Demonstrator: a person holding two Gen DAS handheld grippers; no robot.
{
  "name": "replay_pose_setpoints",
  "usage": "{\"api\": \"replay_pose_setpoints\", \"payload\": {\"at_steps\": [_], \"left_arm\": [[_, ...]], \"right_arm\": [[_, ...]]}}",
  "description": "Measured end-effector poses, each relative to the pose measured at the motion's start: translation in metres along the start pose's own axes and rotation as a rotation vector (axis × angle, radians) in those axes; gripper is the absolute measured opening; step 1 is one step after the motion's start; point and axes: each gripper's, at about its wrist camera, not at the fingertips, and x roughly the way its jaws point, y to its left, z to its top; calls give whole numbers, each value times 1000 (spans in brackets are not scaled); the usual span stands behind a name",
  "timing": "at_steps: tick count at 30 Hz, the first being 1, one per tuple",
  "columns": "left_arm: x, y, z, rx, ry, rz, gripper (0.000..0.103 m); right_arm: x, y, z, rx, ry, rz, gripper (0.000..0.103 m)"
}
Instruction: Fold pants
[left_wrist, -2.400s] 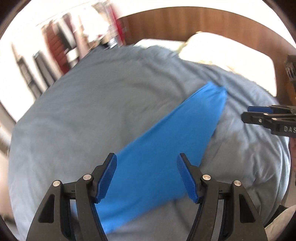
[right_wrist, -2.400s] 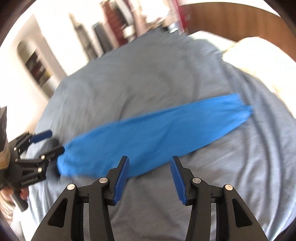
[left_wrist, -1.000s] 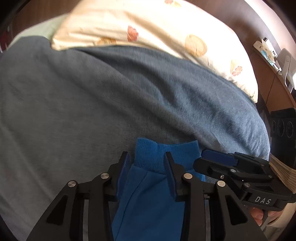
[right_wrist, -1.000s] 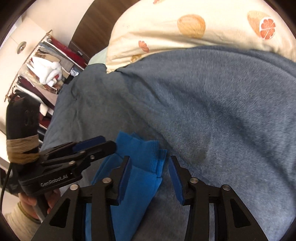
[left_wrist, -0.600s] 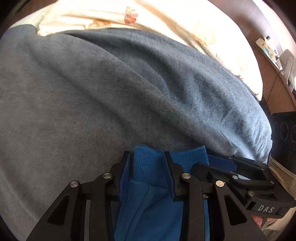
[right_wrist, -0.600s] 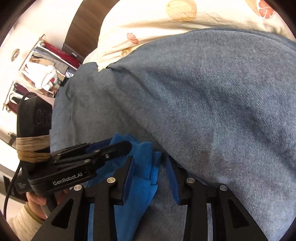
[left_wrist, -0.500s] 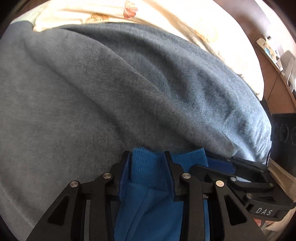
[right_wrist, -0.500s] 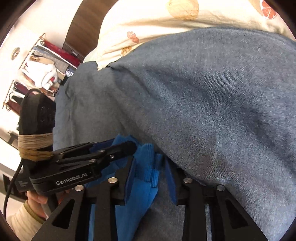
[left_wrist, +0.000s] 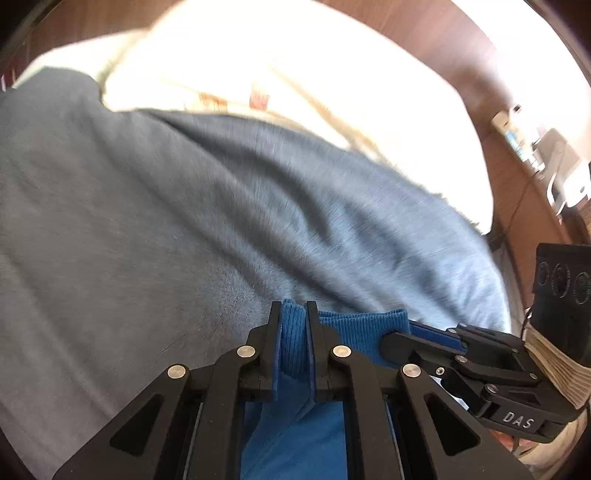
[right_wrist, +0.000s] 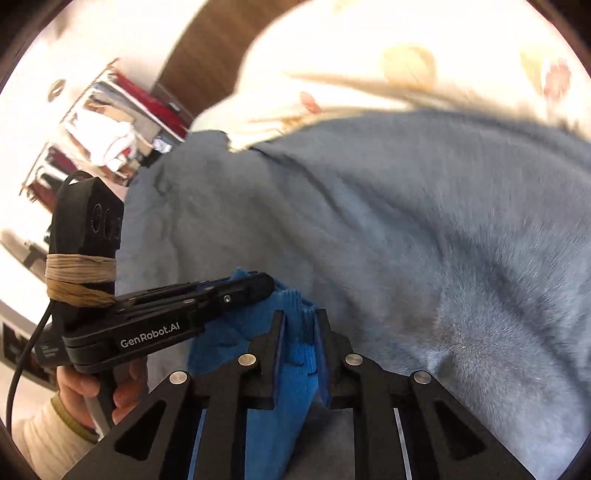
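Observation:
The bright blue pants lie on a grey-blue blanket; only the ribbed cuff end and part of a leg show. My left gripper is shut on one side of the cuff. My right gripper is shut on the other side of the cuff. The right gripper also shows at the right of the left wrist view, and the left gripper shows at the left of the right wrist view. The rest of the pants is hidden below the fingers.
A cream pillow with a fruit print lies at the head of the bed against a wooden headboard. A bedside shelf with small items is at the right. Shelves with clothes stand left of the bed.
Both grippers have closed on the cuff, which they straddled open half a second ago. The views have tilted up a little, with motion blur.

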Motion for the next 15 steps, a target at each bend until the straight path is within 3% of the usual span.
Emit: {"api": "replay_pose_setpoints", "payload": {"at_steps": [8, 15], "left_arm": [[-87, -7, -29, -8, -120, 21, 11], [-134, -6, -81, -53, -174, 53, 11]], "right_arm": [[-50, 56, -8, -108, -62, 66, 16], [-75, 120, -46, -265, -58, 113, 16]]}}
